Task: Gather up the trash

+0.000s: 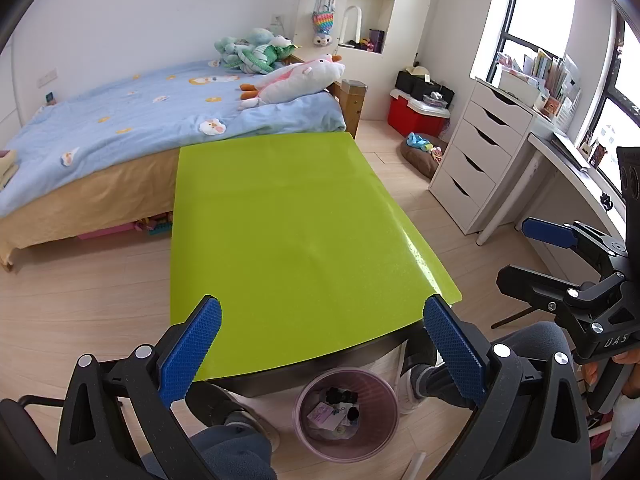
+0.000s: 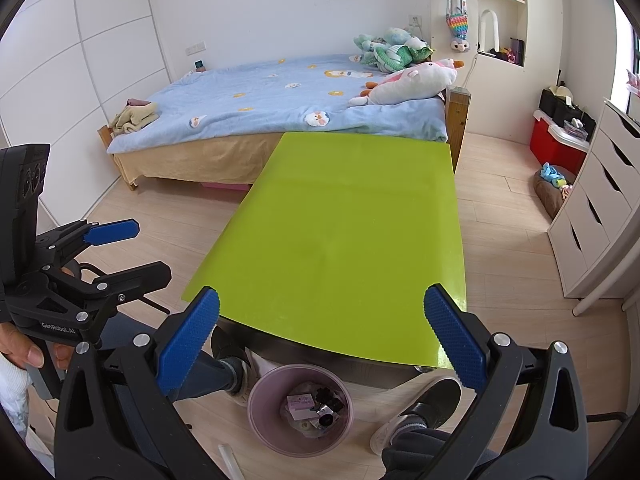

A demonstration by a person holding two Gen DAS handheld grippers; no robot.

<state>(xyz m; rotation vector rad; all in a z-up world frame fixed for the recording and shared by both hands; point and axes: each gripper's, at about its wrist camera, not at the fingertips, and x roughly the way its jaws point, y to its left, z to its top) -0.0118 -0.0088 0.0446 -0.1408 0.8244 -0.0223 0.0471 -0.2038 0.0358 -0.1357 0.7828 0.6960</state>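
The left tongs are spread wide with nothing between their blue pads, and they hang above the near edge of the surface, which is covered by a lime-green mat. The right tongs are just as wide and equally empty, held over the same near edge from the other side. Each pair appears in the other's view: the right tongs at the right edge of the left wrist view, the left tongs at the left edge of the right wrist view, both gaping and held well off the surface.

Below the near edge, on the wooden floor, stands a pink trash bin, also seen from the right wrist. The trash lies inside it: a pale pink card, some dark bits and a few other small scraps at the bottom. The person's shoes sit on either side of the bin.

Beyond the surface, touching or just beside its far edge, is a bed with a blue quilt and plush toys near the head end. A white chest of drawers stands to the right, with a red box near it by the wall.
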